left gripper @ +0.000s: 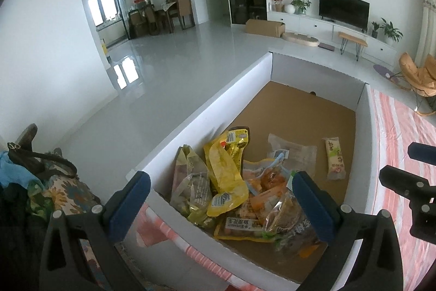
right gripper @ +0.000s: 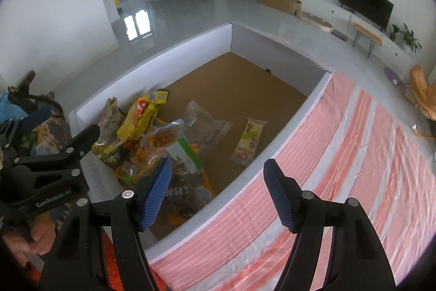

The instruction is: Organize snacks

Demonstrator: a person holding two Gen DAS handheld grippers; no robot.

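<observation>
Jaws of both grippers stood apart with nothing between them: the left gripper point(left gripper: 220, 190) hung wide over the snack packets point(left gripper: 234, 190), the right gripper point(right gripper: 218, 182) over the near wall of the white box point(right gripper: 174, 48). Those crinkled foil and clear packets lay heaped in the box's near left corner, their lower layers hidden; one pale bar point(right gripper: 248, 140) lay apart on its brown cardboard floor. Right of the box spread a pink-striped cloth point(right gripper: 354, 154); beyond the box, glossy grey floor point(left gripper: 169, 64).
</observation>
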